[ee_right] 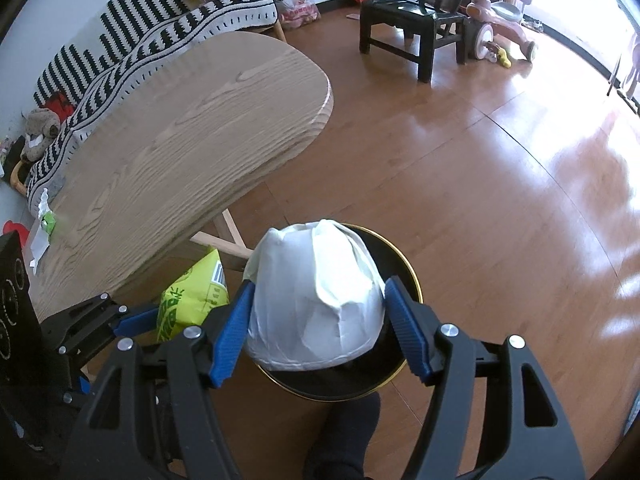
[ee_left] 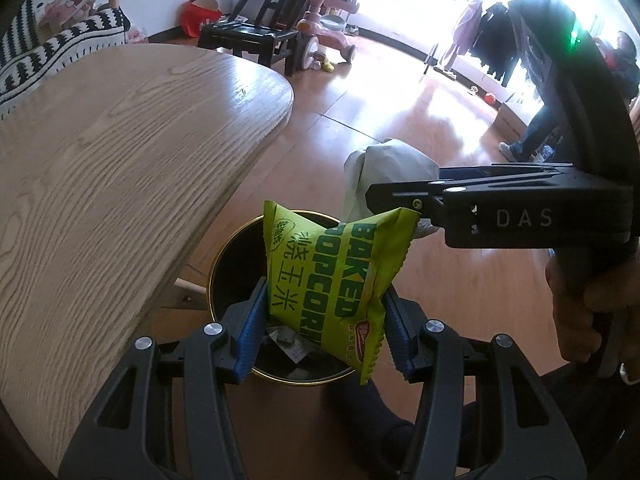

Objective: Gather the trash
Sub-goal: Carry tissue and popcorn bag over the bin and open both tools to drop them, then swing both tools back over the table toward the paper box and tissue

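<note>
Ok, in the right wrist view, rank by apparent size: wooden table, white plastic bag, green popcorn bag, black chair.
1. wooden table
2. white plastic bag, enlarged by nearness
3. black chair
4. green popcorn bag, partly hidden, so close to the chair and unsure

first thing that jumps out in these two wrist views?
The bright green popcorn bag, pinched in the left tool directly above the black gold-rimmed bin on the floor beside the wooden table. In the right wrist view, a bulging white plastic bag fills the right tool, also over the bin. A dark-socked foot stands just in front of it.
</note>
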A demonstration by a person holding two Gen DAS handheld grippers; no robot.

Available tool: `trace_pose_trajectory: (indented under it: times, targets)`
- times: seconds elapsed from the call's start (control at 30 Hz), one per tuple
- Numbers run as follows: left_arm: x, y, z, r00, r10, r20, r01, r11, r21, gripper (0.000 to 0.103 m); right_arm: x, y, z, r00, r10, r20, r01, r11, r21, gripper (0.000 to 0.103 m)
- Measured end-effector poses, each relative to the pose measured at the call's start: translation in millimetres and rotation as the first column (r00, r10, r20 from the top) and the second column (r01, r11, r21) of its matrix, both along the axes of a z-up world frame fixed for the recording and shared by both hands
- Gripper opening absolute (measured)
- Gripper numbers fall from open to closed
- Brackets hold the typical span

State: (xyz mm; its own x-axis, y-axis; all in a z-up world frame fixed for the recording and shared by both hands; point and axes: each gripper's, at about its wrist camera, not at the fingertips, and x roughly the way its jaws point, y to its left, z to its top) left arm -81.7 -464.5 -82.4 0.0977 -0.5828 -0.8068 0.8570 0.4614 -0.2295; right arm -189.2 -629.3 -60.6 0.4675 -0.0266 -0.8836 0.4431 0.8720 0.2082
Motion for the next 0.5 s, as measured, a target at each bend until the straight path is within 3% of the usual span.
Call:
trace_pose_trajectory:
  times: [0.17, 0.23, 0.3, 0.5]
  targets:
    - [1.0, -2.4, -1.7, 1.0, 0.012, 0.001, -0.012, 1.0, 0.006, 0.06, 0.6, -3.9, -2.7, 1.0, -0.01, -0.01, 0.01, 1.0, 0.0, 0.068]
    - [1.4, -2.9, -2.0, 1.0, 0.018, 0.001, -0.018, 1.0, 0.006, 0.072, 1.2, -4.5, -2.6, 1.0, -0.018, -0.009, 0.019, 1.0, 0.006, 0.072]
    - [2.9, -2.1, -0.1, 1.0, 0.024, 0.008, -0.024, 1.0, -0.002, 0.076, 0.9, -7.0, -1.7, 1.0, -0.025, -0.003, 0.025, 1.0, 0.008, 0.075]
    - [2.4, 0.7, 4.6, 0.999, 0.028, 0.017, -0.028, 1.0, -0.008, 0.078, 2.2, -1.2, 4.6, 0.999, -0.029, 0.017, 0.029, 1.0, 0.001, 0.075]
